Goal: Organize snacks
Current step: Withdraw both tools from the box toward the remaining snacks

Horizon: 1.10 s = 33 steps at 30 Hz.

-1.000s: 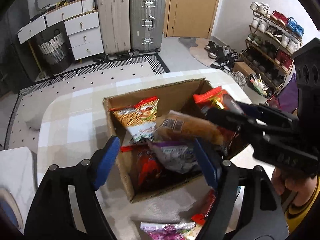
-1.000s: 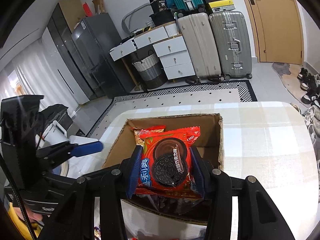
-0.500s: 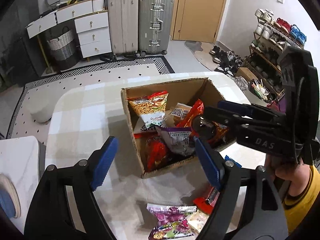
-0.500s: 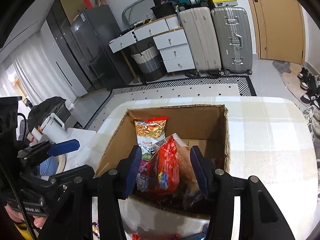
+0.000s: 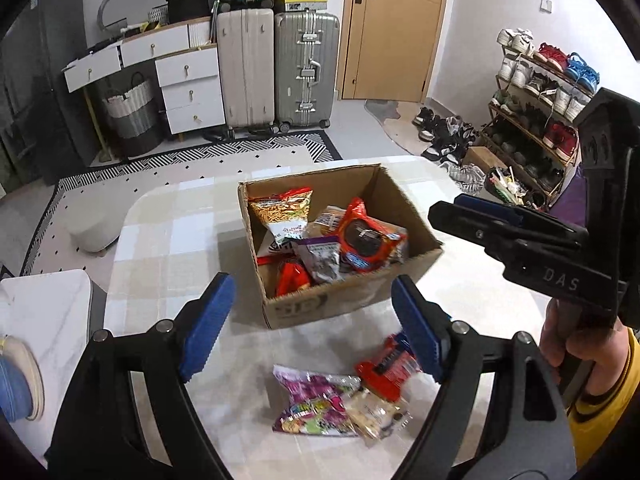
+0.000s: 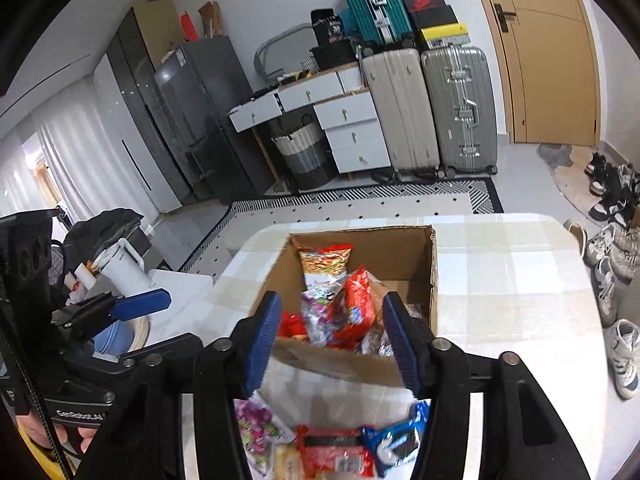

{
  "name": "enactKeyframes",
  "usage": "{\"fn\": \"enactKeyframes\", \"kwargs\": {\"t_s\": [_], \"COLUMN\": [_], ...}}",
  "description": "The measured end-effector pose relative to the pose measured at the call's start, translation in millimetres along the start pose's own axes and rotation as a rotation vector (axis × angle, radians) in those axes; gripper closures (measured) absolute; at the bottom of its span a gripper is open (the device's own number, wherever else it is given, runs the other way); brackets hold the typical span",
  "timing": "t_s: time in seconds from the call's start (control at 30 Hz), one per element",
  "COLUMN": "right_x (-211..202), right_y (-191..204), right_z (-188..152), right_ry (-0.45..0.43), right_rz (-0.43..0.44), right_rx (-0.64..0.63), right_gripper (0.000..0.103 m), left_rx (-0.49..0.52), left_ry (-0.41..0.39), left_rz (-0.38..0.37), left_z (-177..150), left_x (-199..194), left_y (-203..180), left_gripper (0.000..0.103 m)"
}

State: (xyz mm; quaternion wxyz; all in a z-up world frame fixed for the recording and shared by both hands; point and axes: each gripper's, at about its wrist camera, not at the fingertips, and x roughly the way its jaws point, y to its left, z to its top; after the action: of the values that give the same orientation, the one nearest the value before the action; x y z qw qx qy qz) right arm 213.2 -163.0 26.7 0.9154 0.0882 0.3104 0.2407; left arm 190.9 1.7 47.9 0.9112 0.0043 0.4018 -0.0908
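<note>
Now that the red cookie pack (image 5: 366,240) lies in the cardboard box (image 5: 400,196), my right gripper (image 6: 332,344) has just been opening, jaws empty. Left gripper (image 5: 312,324) released too; I'd descend squarely onto the loose packets (image 5: 340,396) on the table (image 5: 172,240) just before the box.

Checked table (image 5: 168,248) with cardboard box (image 5: 352,304) of snacks and loose snack packets (image 5: 316,404) just before it.

- A lived-in home, seemingly near its entrance: a wooden door (image 5: 394,28) with a shoe rack (image 5: 536,108) full of sneakers beside it.
- Suitcases (image 5: 276,68) stand by a white drawer unit (image 5: 188,80) and a laundry basket (image 5: 130,114).
- A patterned rug (image 5: 192,160) covers the floor; a dark fridge (image 6: 200,120) stands against the wall.
</note>
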Motion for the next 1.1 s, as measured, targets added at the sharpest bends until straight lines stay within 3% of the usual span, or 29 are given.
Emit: {"fn": "enactKeyframes", "kwargs": {"t_s": [0.33, 0.4, 0.6, 0.93, 1.03, 1.07, 1.1], "right_x": [-83, -99, -129, -156, -154, -151, -148], "right_y": [41, 49, 65, 83, 77, 74, 72], "right_z": [-38, -52, -94, -173, -192, -199, -204], "right_ry": [-0.110, -0.142, -0.188, -0.252, -0.251, -0.246, -0.243], "right_rz": [0.037, 0.046, 0.059, 0.074, 0.073, 0.063, 0.055], "right_rx": [-0.051, -0.056, -0.061, -0.091, -0.065, -0.058, -0.054], "right_gripper": [0.026, 0.015, 0.014, 0.010, 0.008, 0.007, 0.007], "left_rx": [-0.015, -0.029, -0.080, -0.115, -0.114, -0.114, -0.110], "left_ry": [-0.095, -0.111, -0.177, -0.263, -0.276, -0.278, -0.281], "left_rz": [0.000, 0.012, 0.000, -0.019, -0.024, -0.024, -0.030], "left_z": [-42, -55, -105, -179, -201, -208, -214], "left_x": [-93, -111, -163, -209, -214, -214, -213], "left_y": [-18, -21, -27, -29, -33, -34, -34], "left_gripper": [0.020, 0.019, 0.018, 0.017, 0.008, 0.000, 0.001]}}
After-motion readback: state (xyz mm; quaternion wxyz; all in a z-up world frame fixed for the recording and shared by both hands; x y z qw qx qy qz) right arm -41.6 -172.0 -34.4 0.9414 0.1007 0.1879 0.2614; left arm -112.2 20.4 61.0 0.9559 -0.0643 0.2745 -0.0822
